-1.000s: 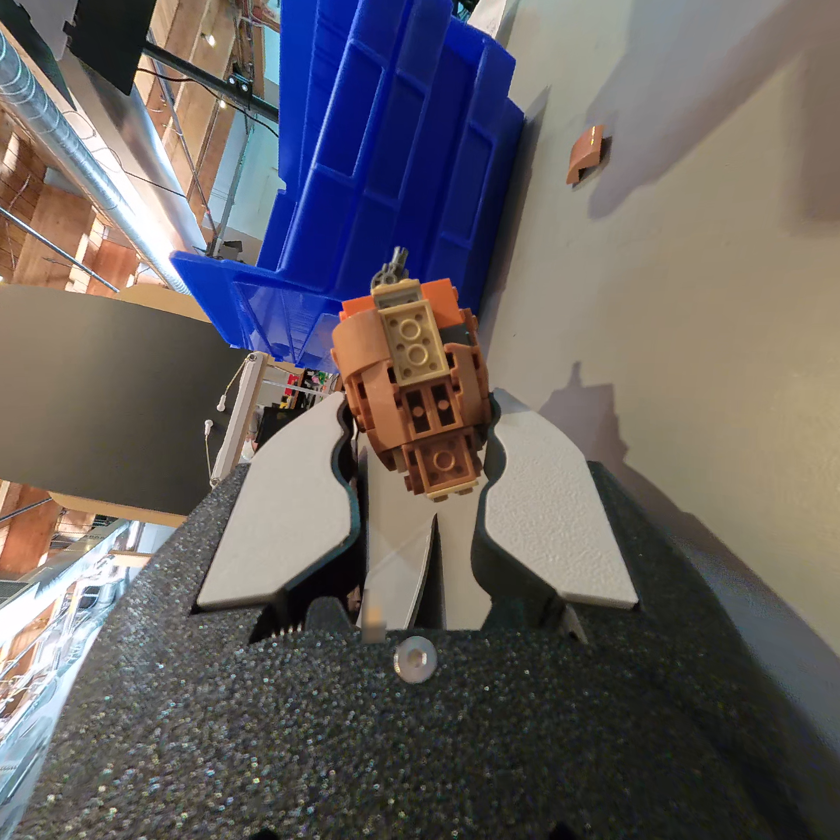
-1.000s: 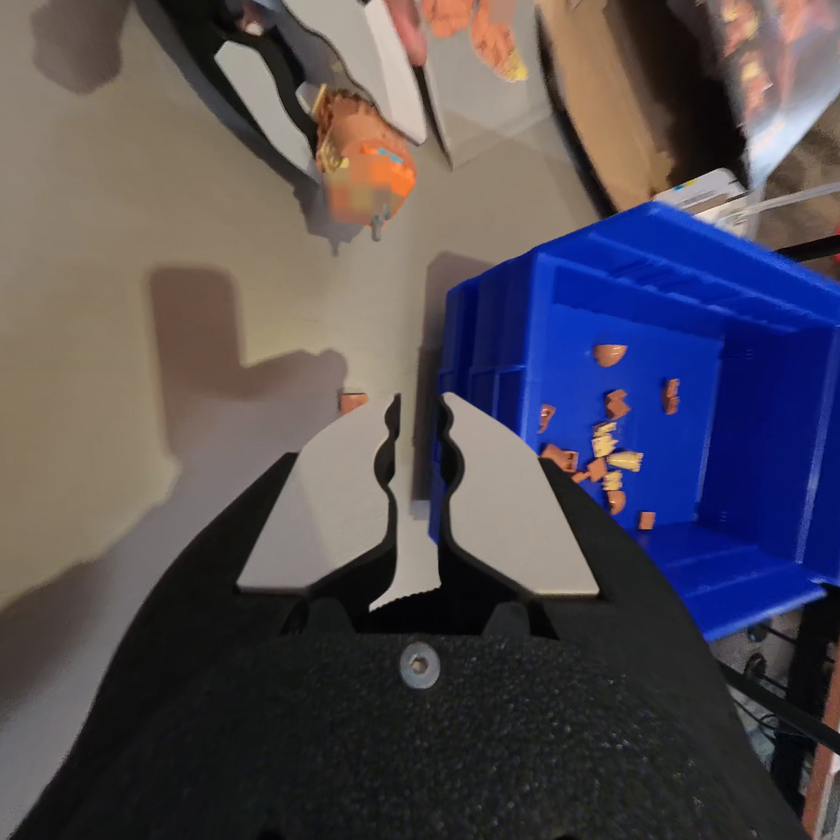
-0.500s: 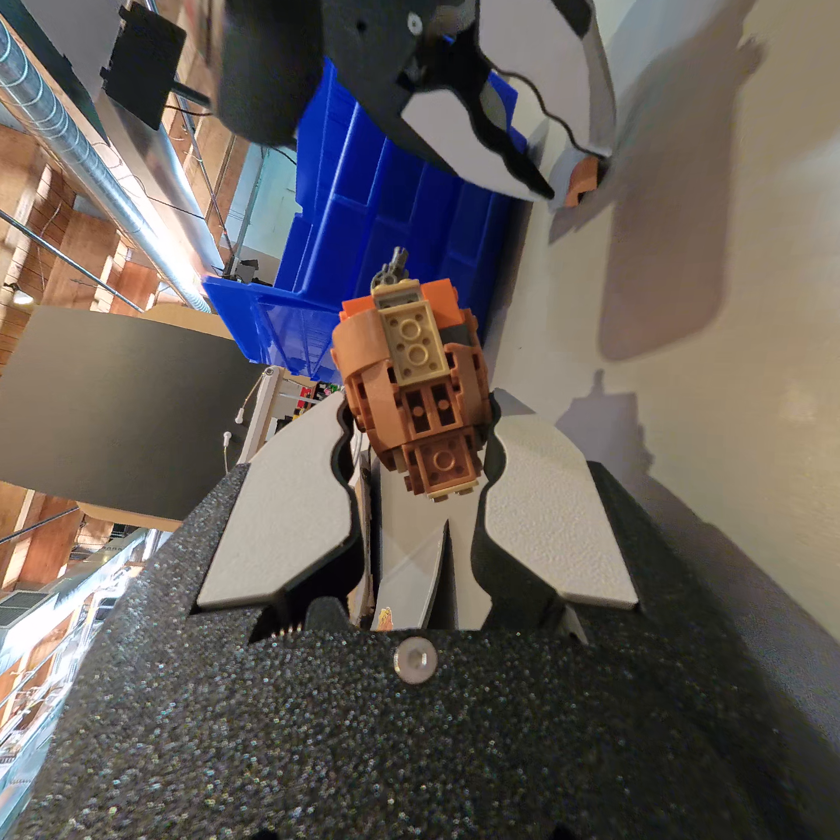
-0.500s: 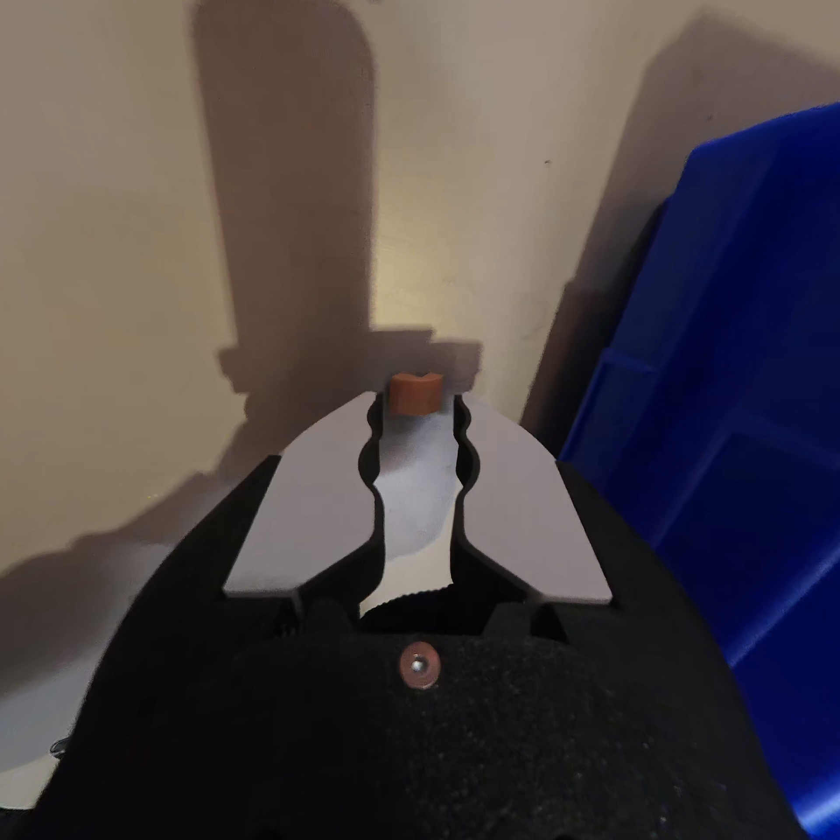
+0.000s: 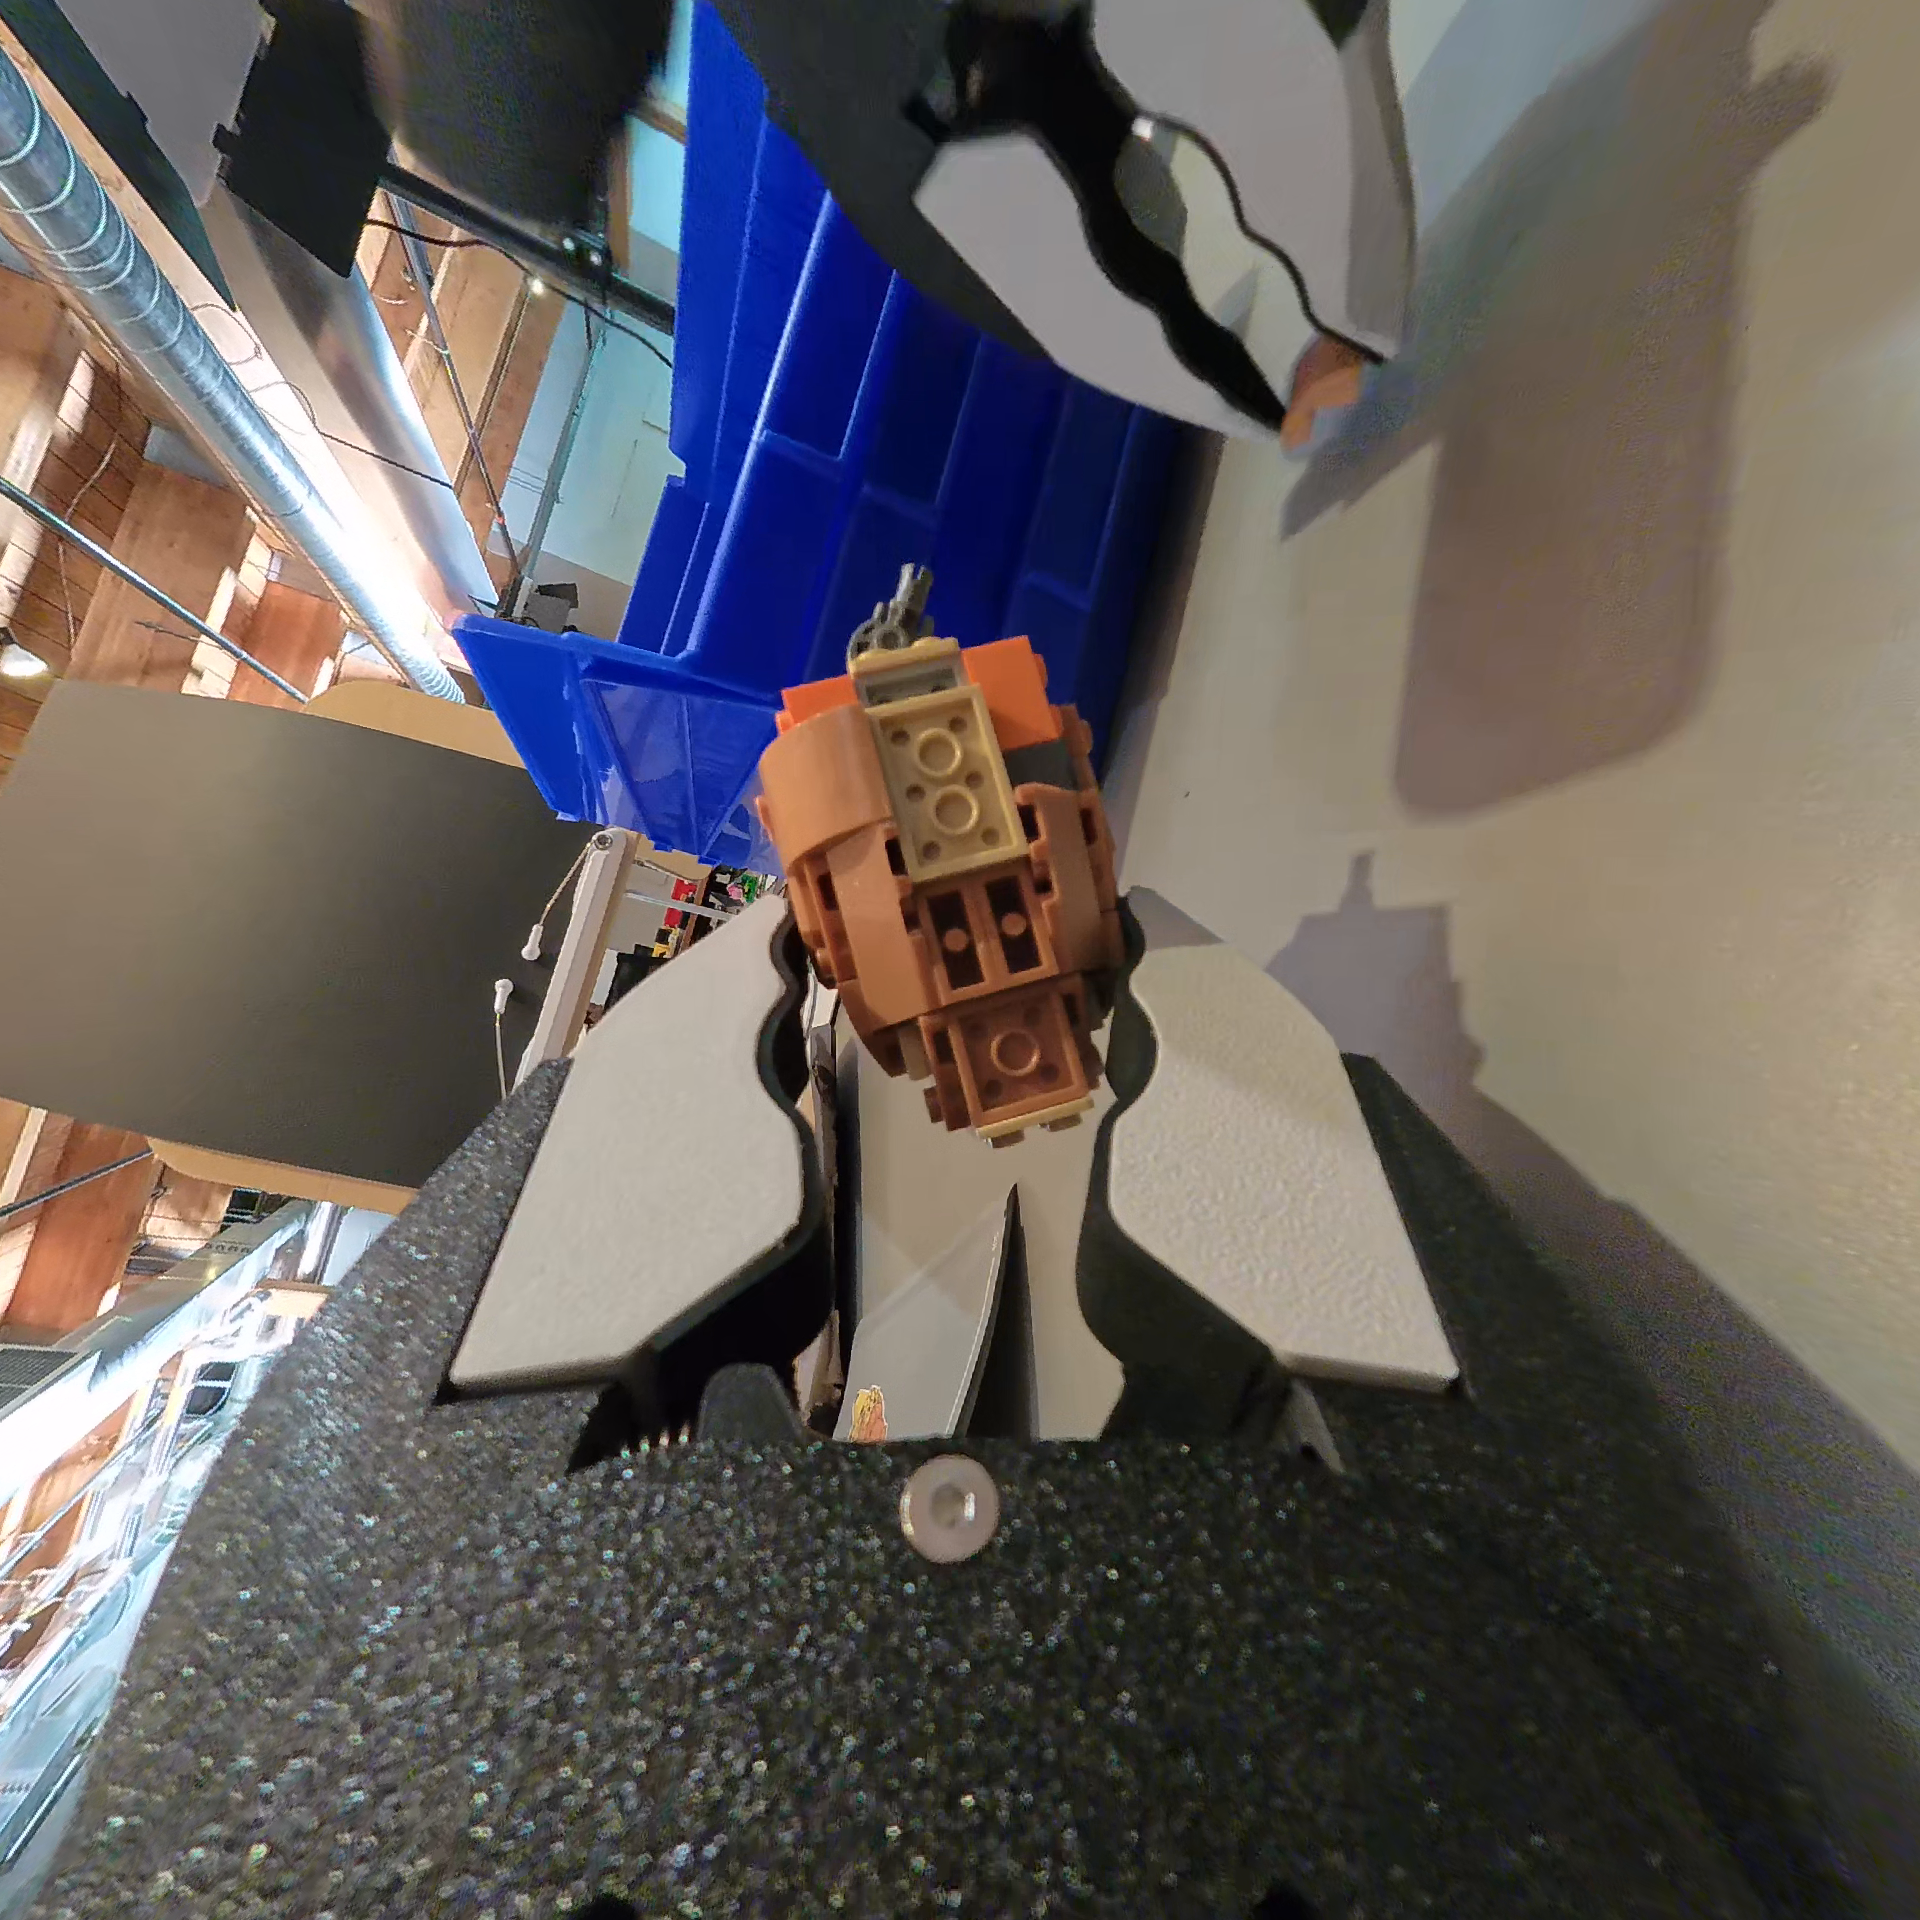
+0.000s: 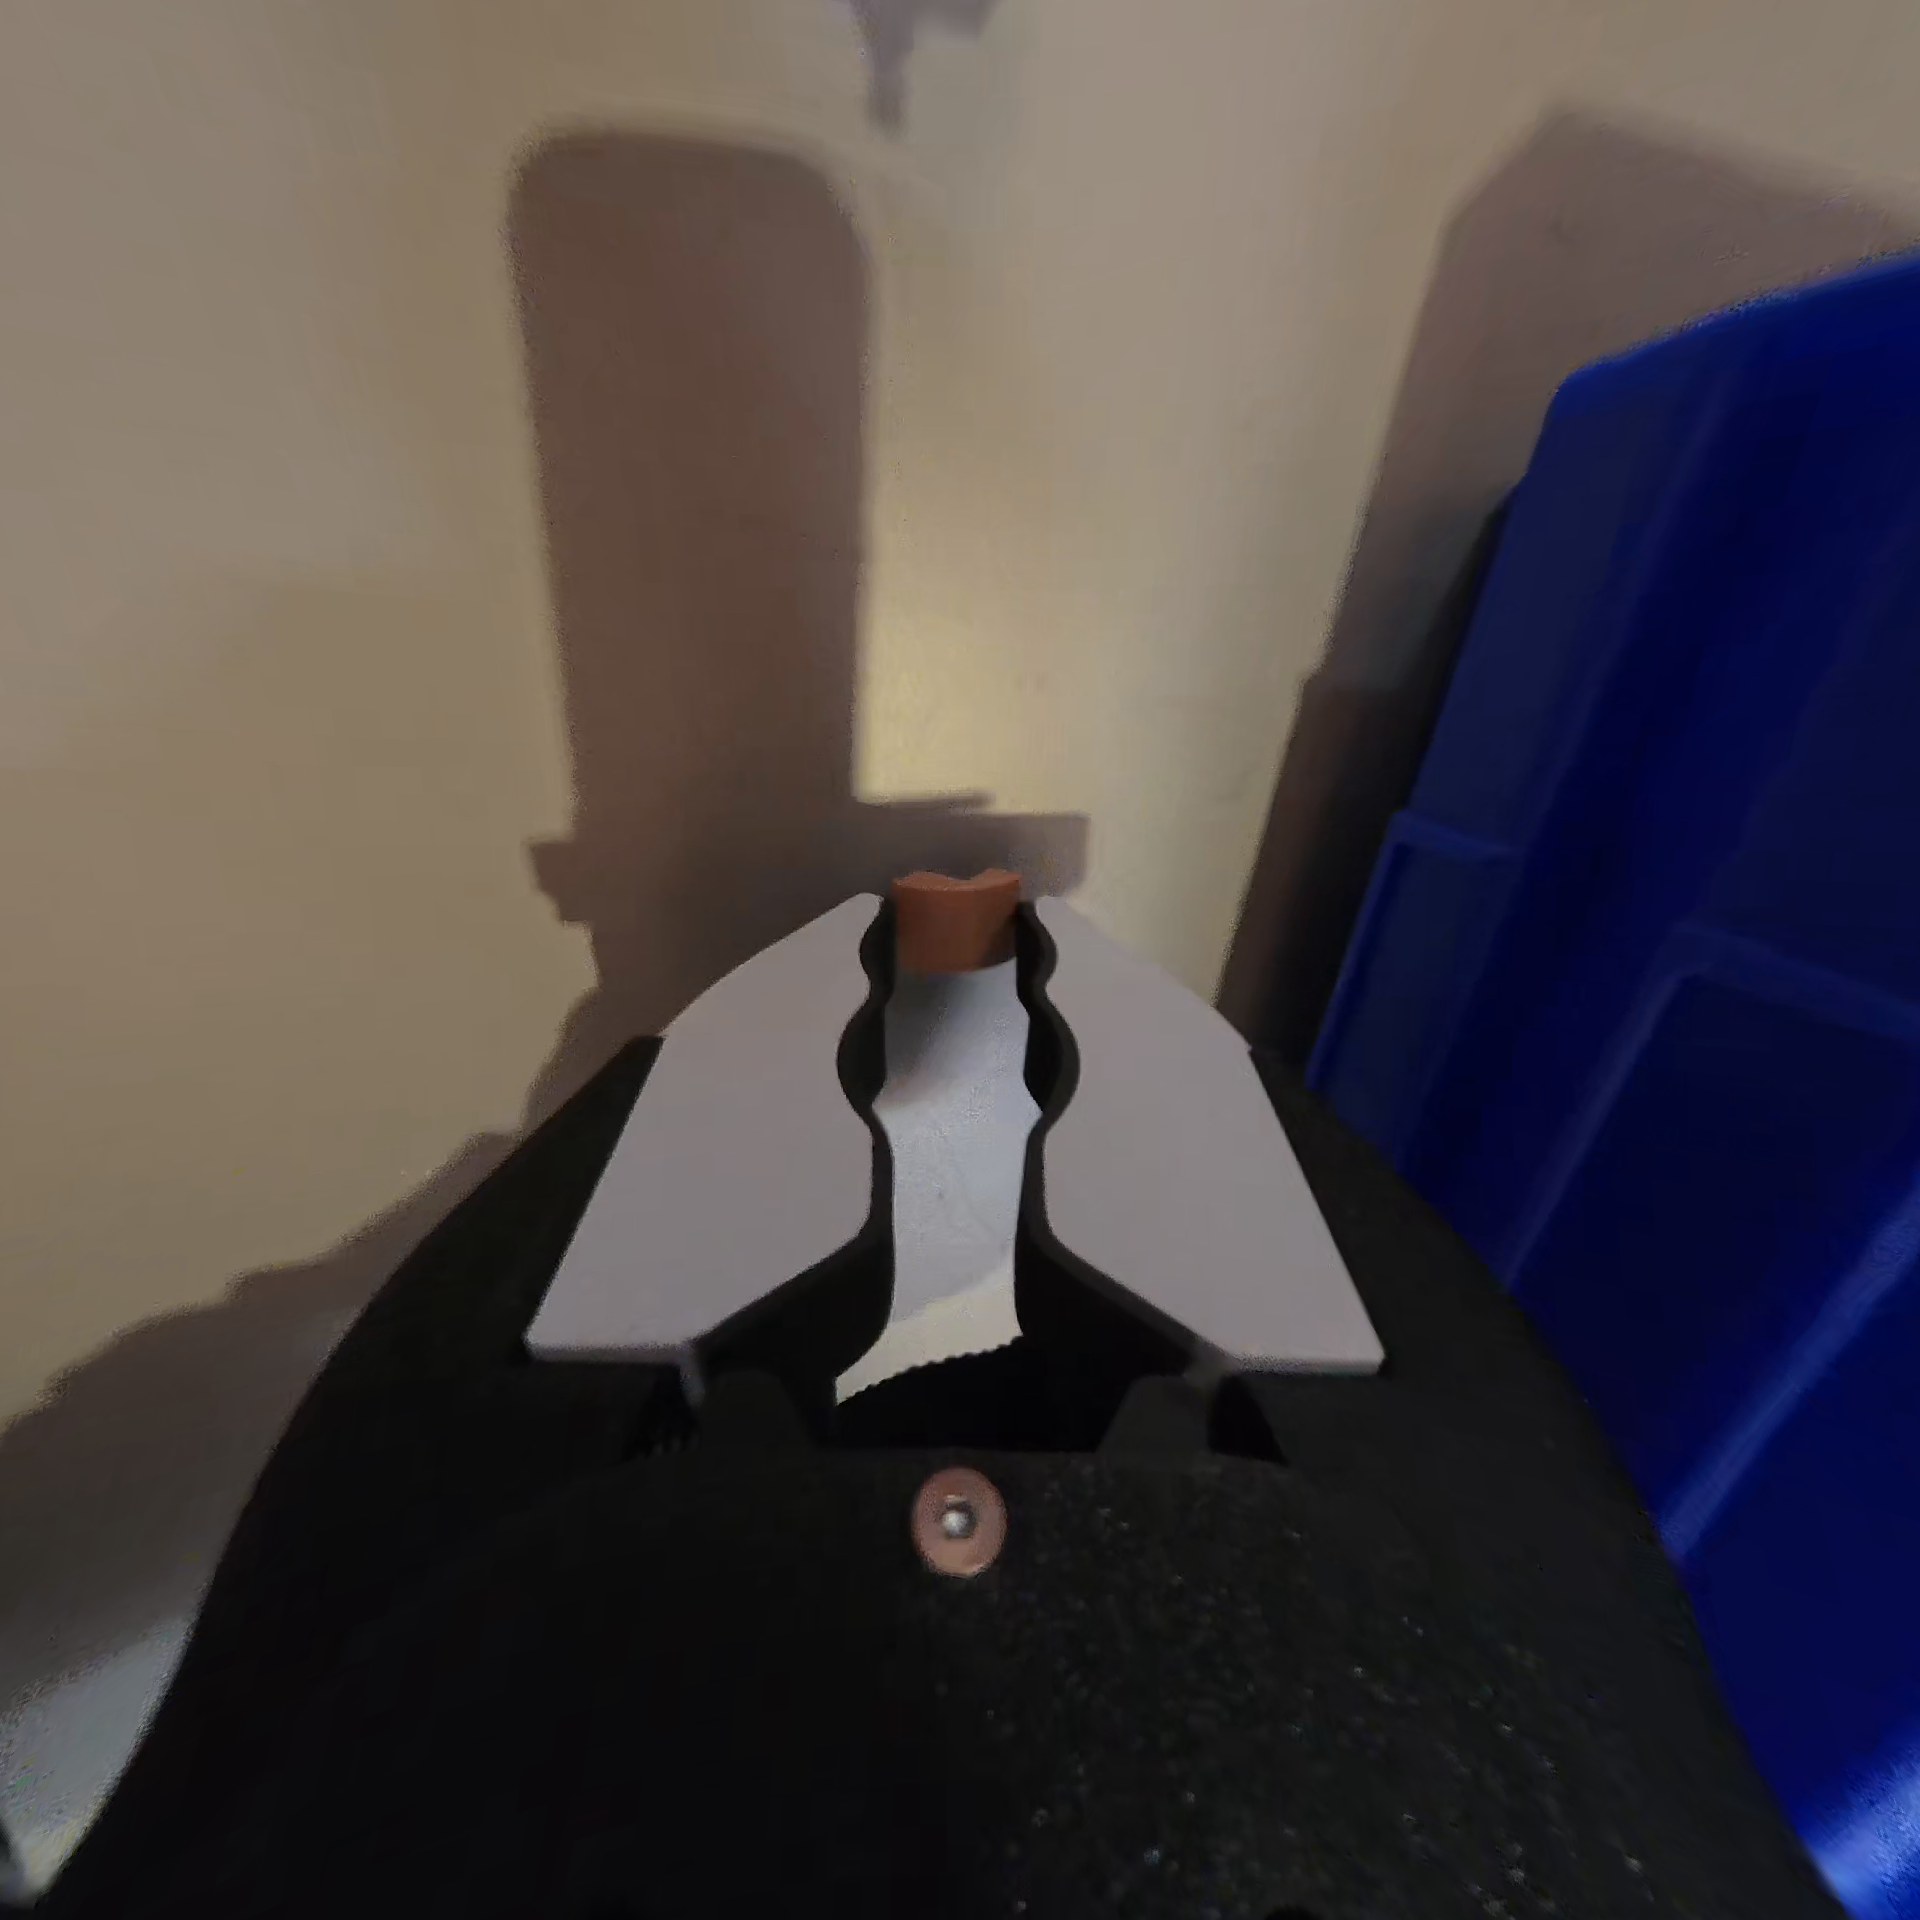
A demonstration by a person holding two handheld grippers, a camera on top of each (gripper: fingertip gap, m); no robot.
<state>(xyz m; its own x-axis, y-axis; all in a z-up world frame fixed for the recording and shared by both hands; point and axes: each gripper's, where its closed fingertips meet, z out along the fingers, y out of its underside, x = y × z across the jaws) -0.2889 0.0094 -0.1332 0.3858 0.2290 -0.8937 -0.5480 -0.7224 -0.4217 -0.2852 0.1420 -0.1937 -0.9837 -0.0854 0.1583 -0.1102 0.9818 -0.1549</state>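
Orange-brown brick model [image 5: 940, 883] sits clamped in the left gripper [image 5: 956, 997], unmoved from a second ago. Farther off, the right gripper [image 6: 951, 935], which hung near the bin [image 6: 1662, 935] then, has dropped to the table [image 6: 260, 520] and now pinches a small brown piece [image 6: 951, 920] at its tips.

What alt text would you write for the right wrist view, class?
The right gripper has its fingers around a small brown brick piece at their tips, over a beige table. A blue bin stands at the right edge.
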